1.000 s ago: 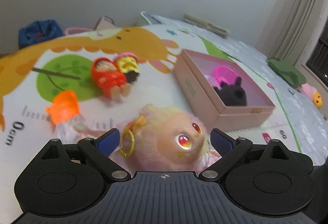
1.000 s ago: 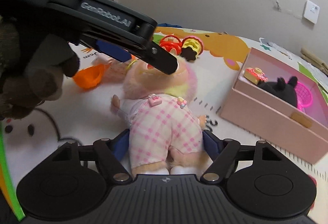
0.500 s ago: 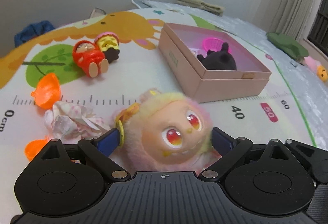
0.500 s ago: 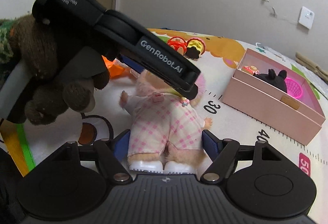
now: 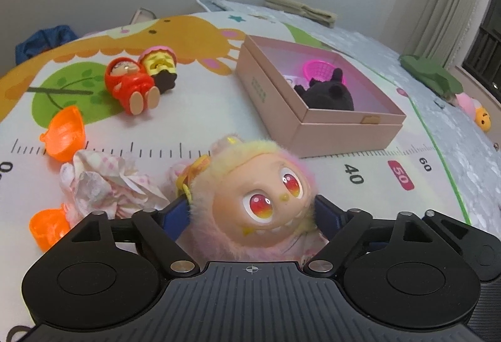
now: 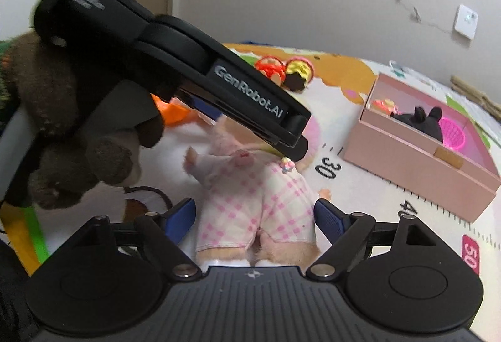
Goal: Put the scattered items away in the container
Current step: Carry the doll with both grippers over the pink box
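Now the plush doll sits higher above the play mat than a second ago, when its body lay on the mat; both devices have raised it together. Left gripper: fingers clenched on the doll's furry head, pads pressed into both sides. Right gripper: fingers astride the doll's checked trousers at the hips, apparently in contact, though a firm hold cannot be confirmed. The lift suggests transfer is under way, but placement is not yet done.

Location: the doll is short of the pink box, near its closest corner. The box already holds a black plush and a pink basket.

Orientation: the doll's long axis runs head to feet between the two grippers, roughly level, face up and turned toward the left wrist camera.

Outstanding, on the far side of the doll from the box: checked cloth, orange cup, two small figures.
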`<state>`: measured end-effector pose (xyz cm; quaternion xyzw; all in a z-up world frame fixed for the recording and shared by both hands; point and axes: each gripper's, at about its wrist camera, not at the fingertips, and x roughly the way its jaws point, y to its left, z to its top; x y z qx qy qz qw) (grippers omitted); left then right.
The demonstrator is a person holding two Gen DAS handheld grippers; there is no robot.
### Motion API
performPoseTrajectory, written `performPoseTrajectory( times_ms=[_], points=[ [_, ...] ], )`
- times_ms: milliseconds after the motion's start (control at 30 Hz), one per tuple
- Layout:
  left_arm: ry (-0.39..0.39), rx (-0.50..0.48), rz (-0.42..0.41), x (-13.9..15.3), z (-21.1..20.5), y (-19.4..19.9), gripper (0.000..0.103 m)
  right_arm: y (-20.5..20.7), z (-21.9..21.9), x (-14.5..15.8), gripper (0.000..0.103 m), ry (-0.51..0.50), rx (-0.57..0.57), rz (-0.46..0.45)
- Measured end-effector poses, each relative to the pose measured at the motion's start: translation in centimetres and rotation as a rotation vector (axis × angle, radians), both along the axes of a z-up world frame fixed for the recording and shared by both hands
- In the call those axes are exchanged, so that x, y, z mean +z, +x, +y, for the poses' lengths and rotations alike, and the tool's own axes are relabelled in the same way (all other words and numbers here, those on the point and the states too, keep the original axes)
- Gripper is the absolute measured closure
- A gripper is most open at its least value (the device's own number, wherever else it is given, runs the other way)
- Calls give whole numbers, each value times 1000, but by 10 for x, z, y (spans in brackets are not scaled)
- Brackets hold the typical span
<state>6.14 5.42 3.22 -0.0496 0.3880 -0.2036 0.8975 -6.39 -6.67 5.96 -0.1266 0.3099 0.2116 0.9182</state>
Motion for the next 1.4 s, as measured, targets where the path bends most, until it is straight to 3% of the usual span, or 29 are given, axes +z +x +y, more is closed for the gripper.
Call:
performPoseTrajectory(
  times_ms=[300, 533, 967, 1400],
  points=[
    [-3, 16, 25, -10, -4, 10, 9, 6, 3, -9, 22, 3, -6, 34],
    [15, 12, 13, -9, -6, 7, 14, 1, 5, -8, 29, 5, -2, 21],
    [38, 16, 17, -6, -10, 2, 16, -8, 5, -7, 29, 27, -4, 31],
    [56, -108, -4, 11, -57, -32, 16, -57, -29, 10, 29, 27, -48, 30]
  ],
)
